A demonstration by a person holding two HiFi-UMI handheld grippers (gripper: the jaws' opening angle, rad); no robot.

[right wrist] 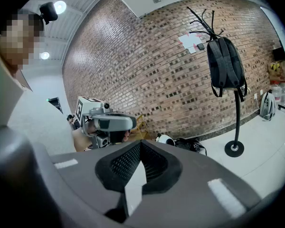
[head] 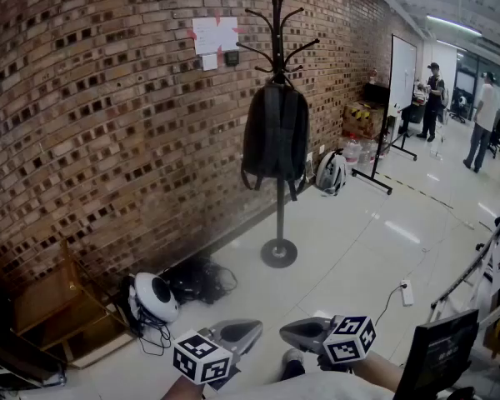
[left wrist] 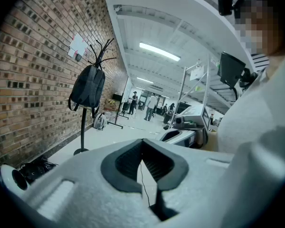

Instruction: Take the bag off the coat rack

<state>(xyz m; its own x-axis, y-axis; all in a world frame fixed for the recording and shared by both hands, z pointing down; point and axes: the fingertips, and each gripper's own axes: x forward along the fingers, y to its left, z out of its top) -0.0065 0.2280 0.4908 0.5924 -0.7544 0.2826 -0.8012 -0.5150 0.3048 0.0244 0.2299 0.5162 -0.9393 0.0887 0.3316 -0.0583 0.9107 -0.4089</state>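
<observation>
A dark backpack point(head: 275, 136) hangs from a hook of the black coat rack point(head: 278, 223), which stands on a round base by the brick wall. The backpack point(left wrist: 88, 87) also shows at the left of the left gripper view, and the backpack point(right wrist: 225, 65) shows at the upper right of the right gripper view. My left gripper point(head: 254, 330) and right gripper point(head: 288, 332) are low at the frame's bottom, tips facing each other, well short of the rack. Both are shut with nothing between the jaws.
A white helmet point(head: 155, 297) and a black bundle of cables point(head: 202, 280) lie on the floor by the wall. A wooden crate point(head: 50, 307) sits at left. Another backpack point(head: 332, 173) leans past the rack. A whiteboard stand point(head: 396, 98) and people stand far right.
</observation>
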